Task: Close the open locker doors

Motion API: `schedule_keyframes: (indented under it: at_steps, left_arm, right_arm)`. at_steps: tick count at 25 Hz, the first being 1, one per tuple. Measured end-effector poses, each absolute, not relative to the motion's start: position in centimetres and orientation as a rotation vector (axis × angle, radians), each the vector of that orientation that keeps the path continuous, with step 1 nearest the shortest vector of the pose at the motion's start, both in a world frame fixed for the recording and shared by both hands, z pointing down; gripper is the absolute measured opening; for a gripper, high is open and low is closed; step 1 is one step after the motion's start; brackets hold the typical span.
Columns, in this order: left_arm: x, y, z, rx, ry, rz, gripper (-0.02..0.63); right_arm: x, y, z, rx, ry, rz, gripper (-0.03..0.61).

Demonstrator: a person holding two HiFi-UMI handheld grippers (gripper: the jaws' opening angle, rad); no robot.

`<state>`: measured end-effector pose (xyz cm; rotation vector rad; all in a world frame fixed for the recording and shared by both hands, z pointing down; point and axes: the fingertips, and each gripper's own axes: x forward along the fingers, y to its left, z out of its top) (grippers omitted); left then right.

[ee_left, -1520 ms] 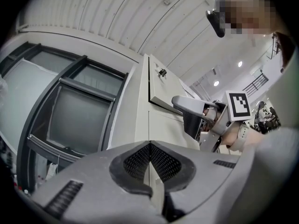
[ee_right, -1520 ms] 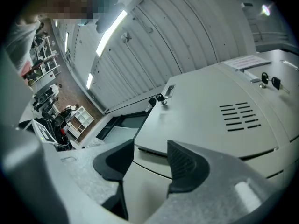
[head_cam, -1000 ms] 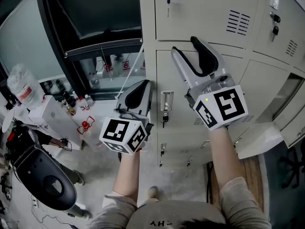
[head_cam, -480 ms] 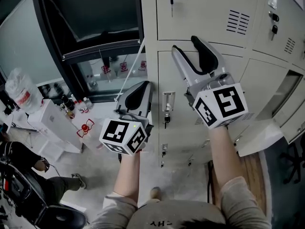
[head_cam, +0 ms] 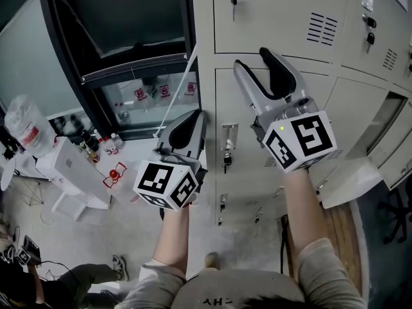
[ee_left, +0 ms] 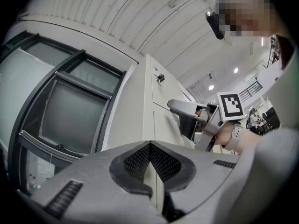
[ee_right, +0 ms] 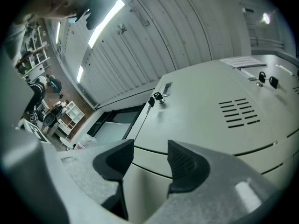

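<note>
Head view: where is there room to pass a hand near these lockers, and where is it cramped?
Open: the floor between the white cart and the locker bases, and the gap between left gripper and right gripper, over the keyed lock. Cramped: lower right, where the open door juts out; far left, where bottles and a water jug crowd the cart.

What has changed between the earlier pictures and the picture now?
Only the background changed: the person at lower left moved toward the bottom edge of the head view. Nothing was taken hold of or let go. The left tool stays shut, the right tool stays open and empty, and the open locker door is still open.
</note>
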<state>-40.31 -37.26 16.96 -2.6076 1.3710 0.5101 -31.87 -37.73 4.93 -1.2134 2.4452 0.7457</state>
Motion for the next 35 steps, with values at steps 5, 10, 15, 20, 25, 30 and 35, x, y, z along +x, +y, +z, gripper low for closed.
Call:
schedule_keyframes:
  at_steps: [5, 10, 15, 20, 25, 30, 35]
  left_arm:
    - [-39.8, -37.4, 17.0, -2.623, 1.341, 0.496, -0.003]
    - [-38.6, -37.3, 17.4, -2.644, 1.308, 0.479, -0.003]
    - [-37.3, -36.9, 17.7, -2.67, 1.283, 0.478, -0.003]
    - [-35.4, -36.8, 18.8, -2.707, 1.25, 0.45, -0.003]
    - [-33.2, -36.5, 19.9, -2.738, 1.225, 0.451, -0.003]
    - [-30.2, -36.2, 21.5, -2.795, 1.155, 0.469, -0.003]
    - [-27.0, -35.7, 23.2, -2.824, 1.106, 0.451, -0.003]
  right_arm:
    - [-31.8, -37.5, 5.6, -1.203, 2.449, 0.754, 0.213]
    - [-31.1, -37.3, 6.7, -1.22, 2.461, 0.769, 0.212]
    - [-29.8, -36.6, 8.0, -1.254, 2.473, 0.829, 0.122]
    - [-27.7, -36.8, 10.2, -1.315, 2.5, 0.802, 0.054]
    - [-24.8, -36.8, 12.5, -1.376, 2.516, 0.731, 0.03]
    - [-21.4, -36.7, 15.1, -1.456, 2.521, 0.631, 0.003]
    - [-17.7, -35.7, 17.8, -1.53, 2.512, 0.537, 0.003]
